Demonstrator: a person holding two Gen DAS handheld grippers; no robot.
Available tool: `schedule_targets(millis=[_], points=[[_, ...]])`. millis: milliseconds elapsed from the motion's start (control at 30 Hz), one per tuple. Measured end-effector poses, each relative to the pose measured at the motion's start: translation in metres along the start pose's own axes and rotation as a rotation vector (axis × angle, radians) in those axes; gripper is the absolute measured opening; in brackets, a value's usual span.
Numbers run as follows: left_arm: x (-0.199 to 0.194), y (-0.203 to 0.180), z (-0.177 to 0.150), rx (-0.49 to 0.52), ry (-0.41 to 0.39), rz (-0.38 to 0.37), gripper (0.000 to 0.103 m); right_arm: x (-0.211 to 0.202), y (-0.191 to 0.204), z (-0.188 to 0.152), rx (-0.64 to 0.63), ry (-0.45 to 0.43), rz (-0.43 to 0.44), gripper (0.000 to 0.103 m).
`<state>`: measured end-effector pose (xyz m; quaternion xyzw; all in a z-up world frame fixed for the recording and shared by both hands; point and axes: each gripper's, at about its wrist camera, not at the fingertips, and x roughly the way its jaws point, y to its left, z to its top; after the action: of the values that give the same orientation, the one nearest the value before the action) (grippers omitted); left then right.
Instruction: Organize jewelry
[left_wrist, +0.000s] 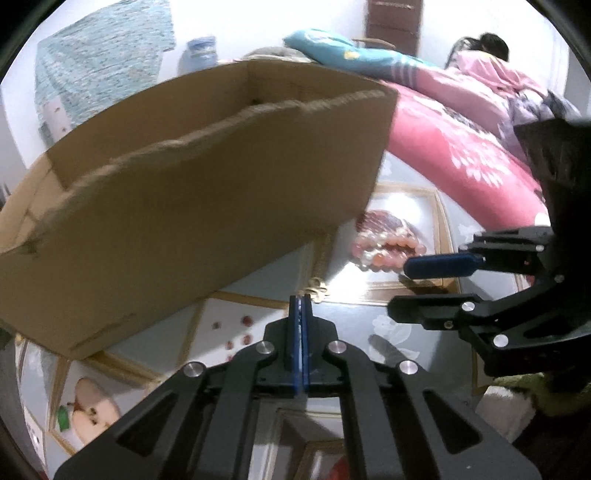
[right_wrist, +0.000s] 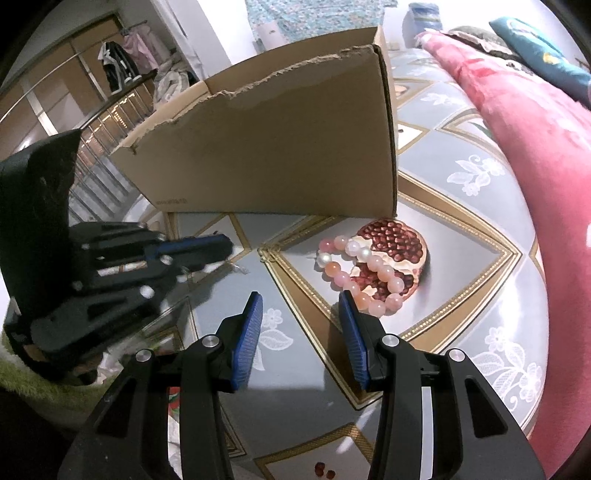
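Observation:
A pink and white bead bracelet (right_wrist: 356, 271) lies on the patterned tablecloth, over a printed pomegranate picture, just right of a cardboard box (right_wrist: 280, 147). It also shows in the left wrist view (left_wrist: 386, 251). My right gripper (right_wrist: 301, 299) is open, low over the cloth, with its right finger close to the bracelet's near end. My left gripper (left_wrist: 301, 299) is shut; something thin and pale seems to hang at its tips (right_wrist: 221, 254), too blurred to name. The box (left_wrist: 192, 206) stands open-topped with a torn rim, ahead of both grippers.
A pink floral quilt (right_wrist: 535, 155) lies along the table's right side. A person in pink (left_wrist: 491, 70) sits at the back. A green fuzzy cloth (right_wrist: 37, 373) lies at the table's near left. The tablecloth (right_wrist: 461, 258) carries printed fruit pictures.

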<state>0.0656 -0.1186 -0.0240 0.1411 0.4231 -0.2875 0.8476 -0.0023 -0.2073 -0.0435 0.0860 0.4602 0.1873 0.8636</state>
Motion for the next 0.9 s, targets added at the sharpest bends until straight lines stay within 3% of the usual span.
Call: schedule_targets(millis=[400, 767, 900], points=[[-0.022, 0.040, -0.007, -0.110, -0.020, 0.090, 0.000, 0.012, 0.026, 0.010, -0.069, -0.017, 0.028, 0.040], [-0.019, 0.049, -0.016, -0.131, -0.010, 0.067, 0.001, 0.037, 0.041, 0.025, -0.119, -0.010, -0.027, 0.036], [-0.018, 0.052, -0.019, -0.136, -0.008, 0.062, 0.001, 0.041, 0.043, 0.026, -0.105, 0.011, -0.011, 0.036]])
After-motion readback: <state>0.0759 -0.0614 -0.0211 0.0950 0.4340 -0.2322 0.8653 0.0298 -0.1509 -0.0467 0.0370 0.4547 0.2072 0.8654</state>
